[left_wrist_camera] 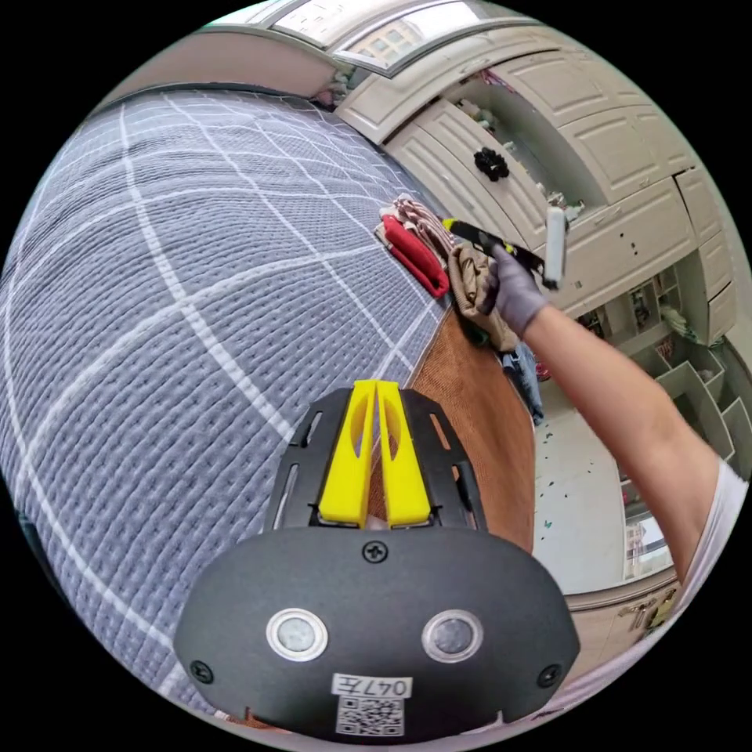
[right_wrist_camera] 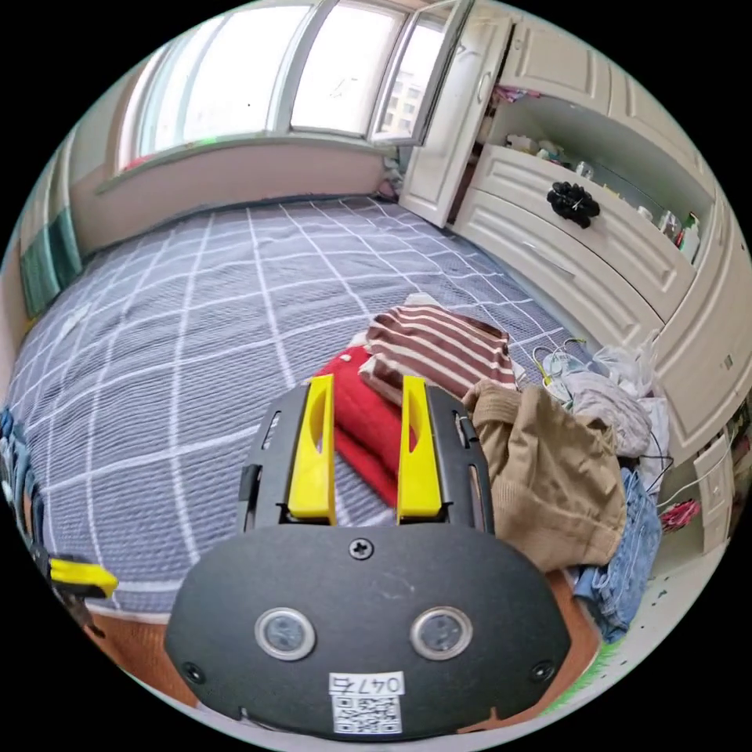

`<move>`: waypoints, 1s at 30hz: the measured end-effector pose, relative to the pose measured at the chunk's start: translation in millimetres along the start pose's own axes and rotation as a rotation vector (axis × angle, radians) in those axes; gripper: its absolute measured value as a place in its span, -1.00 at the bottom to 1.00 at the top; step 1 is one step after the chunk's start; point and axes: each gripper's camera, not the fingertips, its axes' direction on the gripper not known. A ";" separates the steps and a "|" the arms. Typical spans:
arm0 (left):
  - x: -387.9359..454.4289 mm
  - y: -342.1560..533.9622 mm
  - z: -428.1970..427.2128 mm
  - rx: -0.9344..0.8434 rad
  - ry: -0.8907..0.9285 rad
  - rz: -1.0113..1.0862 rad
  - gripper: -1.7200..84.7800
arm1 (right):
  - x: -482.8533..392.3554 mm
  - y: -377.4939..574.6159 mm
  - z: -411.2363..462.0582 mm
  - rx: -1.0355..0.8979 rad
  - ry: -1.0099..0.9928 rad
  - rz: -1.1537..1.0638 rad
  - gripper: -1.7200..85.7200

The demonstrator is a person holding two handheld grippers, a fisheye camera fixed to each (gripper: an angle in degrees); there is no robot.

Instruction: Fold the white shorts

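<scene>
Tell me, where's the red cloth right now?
In the right gripper view the red cloth lies folded on the grey checked bed cover, under the striped garment and beside the tan garment.

No writing can be made out apart from a sticker on each camera housing.

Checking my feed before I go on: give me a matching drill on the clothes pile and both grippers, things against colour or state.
1. left gripper
2. right gripper
3. folded garment under the right gripper
4. crumpled garment at the bed edge

a. tan
b. jaws apart
c. red
d. jaws together

Pairs: 1-d, 2-b, 3-c, 4-a
</scene>
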 end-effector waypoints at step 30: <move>-9.9 228.8 -31.3 0.034 -0.138 0.052 -0.98 | -43.6 375.7 -329.9 -0.462 -0.385 0.185 -0.74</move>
